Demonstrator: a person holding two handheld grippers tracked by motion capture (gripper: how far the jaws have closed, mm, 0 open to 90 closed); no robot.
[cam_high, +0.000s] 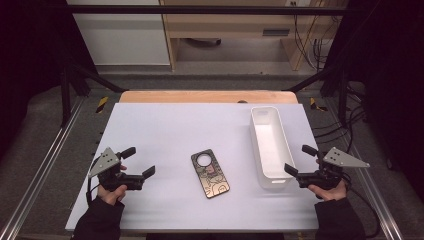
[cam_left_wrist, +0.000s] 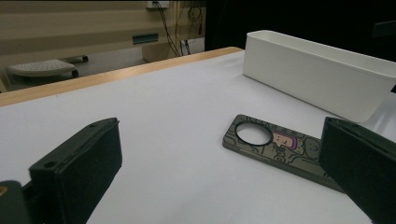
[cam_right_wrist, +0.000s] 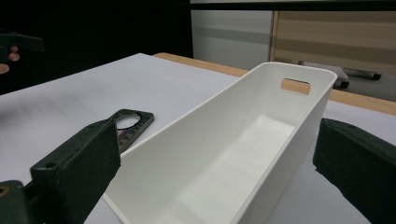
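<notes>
Nearest the person, 2 hands come in from the bottom edge of the high view, each holding a gripper low over the white table (cam_high: 165, 125). The left gripper (cam_high: 139, 162) sits at the near left, its 2 black jaws spread wide with nothing between them. The right gripper (cam_high: 300, 160) sits at the near right, jaws likewise spread wide and empty, just beside the near end of the white bin (cam_high: 270, 145).

Between the 2 grippers, a little nearer the right one, the phone case (cam_high: 210, 173) lies flat on the table, dark with a line pattern, a round camera hole at its far end and a small pink patch below it. In the left gripper view the phone case (cam_left_wrist: 273, 147) lies ahead of the jaws, partly behind the right-hand jaw, apart from both.

The bin stands to the right of the case, close but not touching, its long side running away from the person. In the right gripper view the white bin (cam_right_wrist: 261, 121) is empty, with a slot handle in its far wall.

Beyond the white surface a strip of wooden tabletop (cam_high: 207, 96) shows, then floor and furniture.
</notes>
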